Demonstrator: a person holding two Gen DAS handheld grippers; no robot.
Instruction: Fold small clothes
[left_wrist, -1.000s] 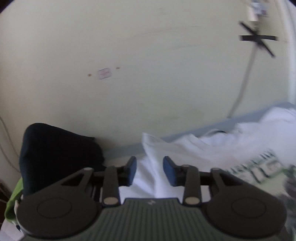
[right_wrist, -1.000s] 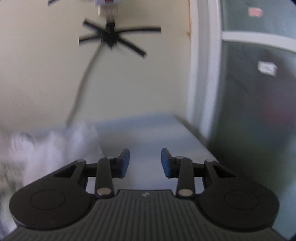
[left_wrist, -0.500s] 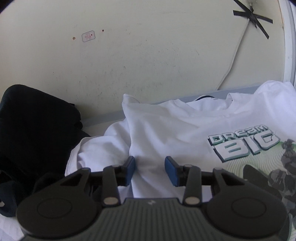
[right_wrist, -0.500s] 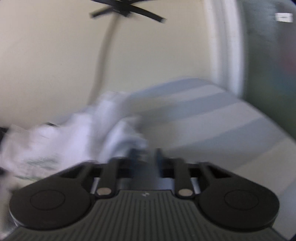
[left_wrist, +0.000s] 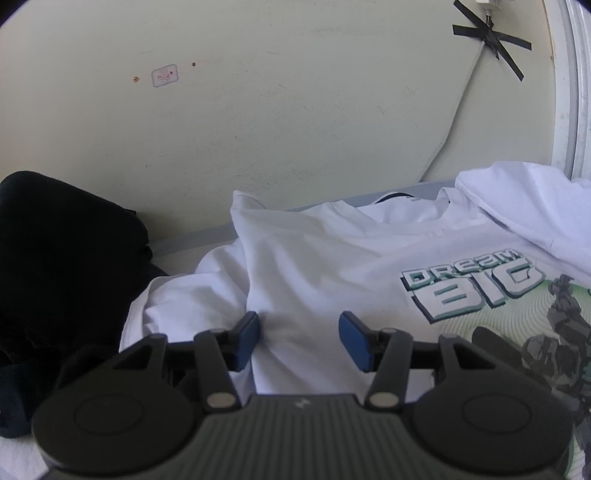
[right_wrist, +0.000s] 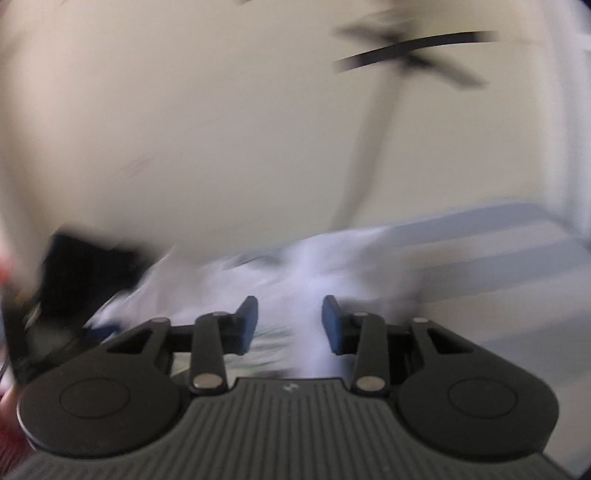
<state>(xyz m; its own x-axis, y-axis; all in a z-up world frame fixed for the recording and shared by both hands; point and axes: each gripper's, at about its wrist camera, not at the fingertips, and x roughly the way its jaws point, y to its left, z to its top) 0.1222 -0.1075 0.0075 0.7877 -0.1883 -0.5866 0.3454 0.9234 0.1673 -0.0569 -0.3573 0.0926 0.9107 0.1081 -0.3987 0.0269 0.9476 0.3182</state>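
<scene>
White printed T-shirt (left_wrist: 332, 266) lies front-up and rumpled against the wall (left_wrist: 295, 110), a dark garment (left_wrist: 66, 266) just left of it. Left hand-held gripper (left_wrist: 299, 341) sits low over the shirt, jaws opening, no cloth pinched. Right hand-held gripper (right_wrist: 290, 325), view blurred, jaws opening over white fabric, nothing gripped.

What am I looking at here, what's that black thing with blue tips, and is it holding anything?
Each picture comes from a camera mounted on a hand-held gripper, looking forward along its two fingers. A person carries one in each hand. The left gripper hovers over a white T-shirt printed DREAM BIG, beside a pile of dark clothing by the wall. The right gripper, in a blurred picture, faces the same shirt. The jaws of both are opening, and neither grips anything.
</scene>
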